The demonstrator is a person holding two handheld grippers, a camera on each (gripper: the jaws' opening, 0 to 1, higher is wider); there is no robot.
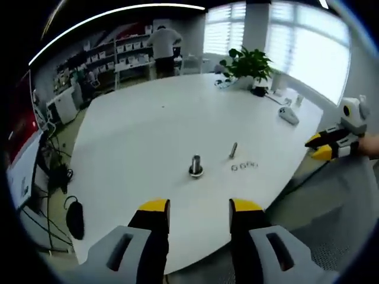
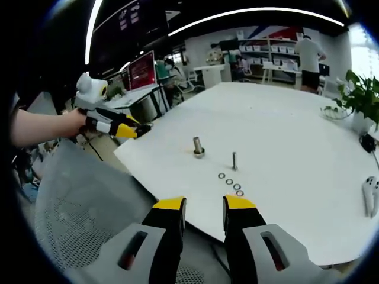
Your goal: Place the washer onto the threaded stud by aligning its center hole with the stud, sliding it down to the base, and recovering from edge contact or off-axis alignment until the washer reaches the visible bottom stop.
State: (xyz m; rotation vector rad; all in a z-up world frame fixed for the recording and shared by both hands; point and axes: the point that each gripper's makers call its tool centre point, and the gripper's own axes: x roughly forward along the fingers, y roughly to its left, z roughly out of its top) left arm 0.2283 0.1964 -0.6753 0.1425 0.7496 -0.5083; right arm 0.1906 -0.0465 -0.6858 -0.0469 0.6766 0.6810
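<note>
- The left tool (image 1: pixel 199 207), grey with yellow-tipped jaws, stands open and empty at the near edge of the large white tabletop (image 1: pixel 148 127); it also shows in the right gripper view (image 2: pixel 133 130), held by a hand (image 2: pixel 74 123) off the tabletop's left edge, above a grey mesh chair back (image 2: pixel 77 201).
- The right tool (image 2: pixel 204 206), of the same grey and yellow make, has its jaws parted with nothing between them, at the near edge of the tabletop (image 2: pixel 284 124); in the left gripper view it enters from the right (image 1: pixel 317 147), beyond the tabletop's edge.
- A short, thick metal bolt standing on a round base (image 1: pixel 196 165) is upright on the tabletop, ahead of the left tool; the right gripper view shows it too (image 2: pixel 198 147).
- A slim threaded metal stud (image 1: pixel 233 149) stands upright just to the right of the bolt and a little farther away; seen from the right tool (image 2: pixel 234 160), it is nearer than the bolt and to its right.
- A short row of small metal ring washers (image 1: pixel 244 167) lies flat on the tabletop just beside the stud's foot, apart from it; four rings show in the right gripper view (image 2: pixel 230 182).
- A potted green plant (image 1: pixel 249 65) stands at the far right of the tabletop.
- A person (image 1: pixel 163 47) stands at white shelves in the far background.
</note>
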